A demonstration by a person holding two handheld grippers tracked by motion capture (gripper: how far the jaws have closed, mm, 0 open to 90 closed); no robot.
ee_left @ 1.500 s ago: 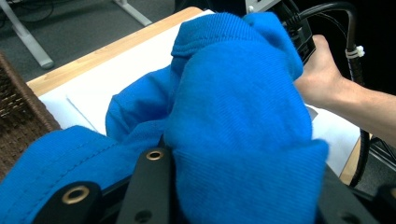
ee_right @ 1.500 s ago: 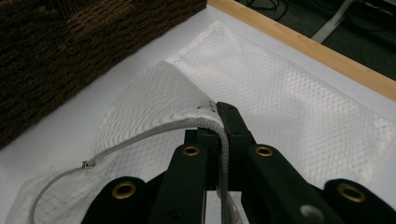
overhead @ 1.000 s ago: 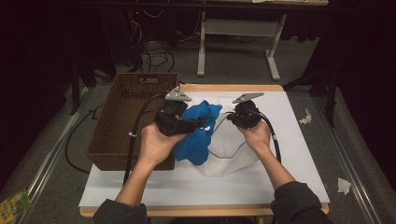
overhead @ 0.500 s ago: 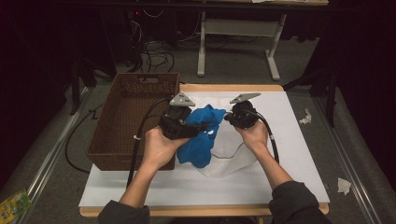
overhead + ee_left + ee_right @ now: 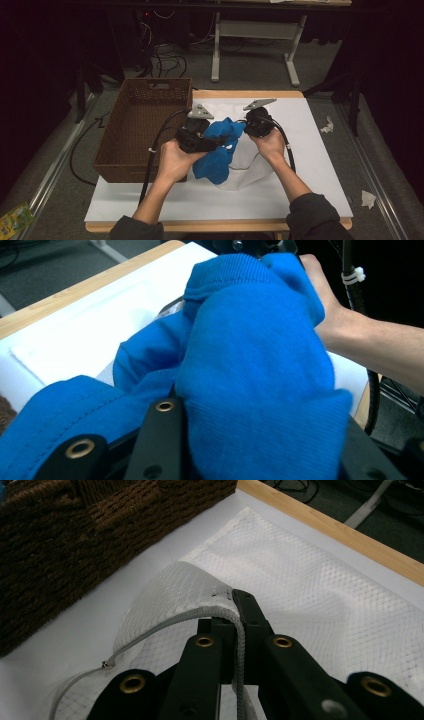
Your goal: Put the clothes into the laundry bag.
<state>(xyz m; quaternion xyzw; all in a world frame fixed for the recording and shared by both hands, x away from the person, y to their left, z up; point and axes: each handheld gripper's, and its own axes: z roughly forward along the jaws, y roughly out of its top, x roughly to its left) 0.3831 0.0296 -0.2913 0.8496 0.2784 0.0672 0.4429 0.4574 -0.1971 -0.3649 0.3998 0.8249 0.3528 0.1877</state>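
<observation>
The left tongs are clamping a blue garment bunched above the desk, beside the basket, while the right tongs are pinching together on the zipper edge of a white mesh bag. The thin mesh edge could be slipping free, letting the bag mouth sag shut and the garment miss it. The garment is hiding the left tongs' tips and the bag's opening
</observation>
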